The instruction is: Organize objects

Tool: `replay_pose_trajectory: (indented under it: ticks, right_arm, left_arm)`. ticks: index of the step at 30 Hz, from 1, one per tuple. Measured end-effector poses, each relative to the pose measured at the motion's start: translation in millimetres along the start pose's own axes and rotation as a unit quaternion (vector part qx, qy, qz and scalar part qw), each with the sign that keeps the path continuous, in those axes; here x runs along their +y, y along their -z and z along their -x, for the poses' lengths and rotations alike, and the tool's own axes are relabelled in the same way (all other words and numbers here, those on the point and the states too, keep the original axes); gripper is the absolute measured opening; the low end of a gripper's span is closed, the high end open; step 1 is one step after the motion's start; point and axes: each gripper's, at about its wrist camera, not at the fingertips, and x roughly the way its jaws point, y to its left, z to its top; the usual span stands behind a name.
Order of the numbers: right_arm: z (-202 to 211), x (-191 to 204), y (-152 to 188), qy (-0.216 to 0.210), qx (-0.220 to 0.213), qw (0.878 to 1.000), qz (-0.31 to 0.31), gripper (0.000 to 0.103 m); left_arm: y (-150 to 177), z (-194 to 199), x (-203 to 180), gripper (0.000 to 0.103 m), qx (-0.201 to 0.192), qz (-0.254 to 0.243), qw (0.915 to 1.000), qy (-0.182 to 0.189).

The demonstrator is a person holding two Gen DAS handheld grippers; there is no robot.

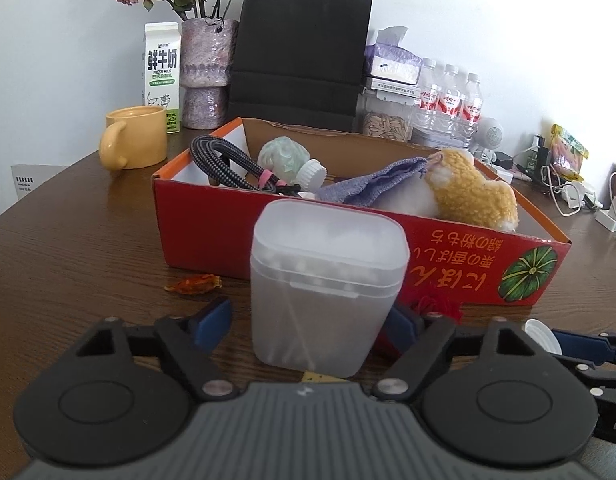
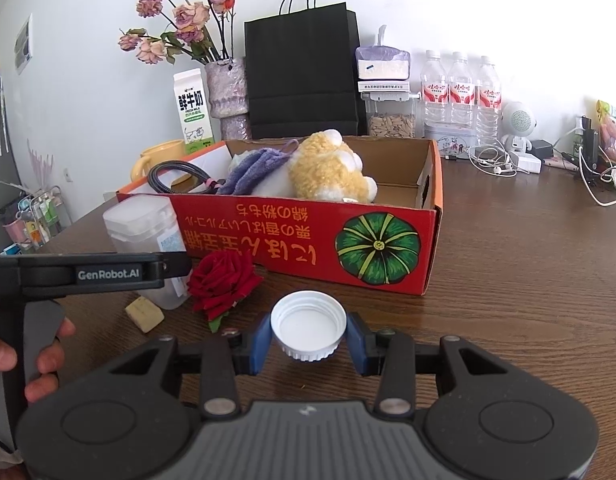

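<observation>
While right gripper clamps white cap, left gripper apart around frosted container, red box behind.

L gripper: jaws part-open, angled down; blue pads either side of a frosted container, left pad clear of it, right pad hidden. R gripper: angled down, pads clamped on white cap. Person's hand wraps L handle.
</observation>
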Motion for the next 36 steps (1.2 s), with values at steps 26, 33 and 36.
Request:
replay_pose_trajectory:
  ticks: [26, 33, 36]
  right_arm:
    - [15.8, -0.9, -35.3, 0.011, -0.052, 0.998, 0.018, 0.039]
    - [19.7, -8.1, -59.8, 0.020, -0.086, 0.996, 0.021, 0.039]
    - [16.6, -13.3, -71.6, 0.027, -0.097, 0.995, 0.022, 0.039]
  left_arm:
    - [-44.2, 46.0, 6.0, 0.067, -0.098, -0.011, 0.9950, 0.014]
    - [-66.3, 42.6, 0.6, 0.067, -0.120, -0.015, 0.9926, 0.016]
    - [-73.7, 37.2, -2.2, 0.067, -0.121, -0.017, 0.9923, 0.019]
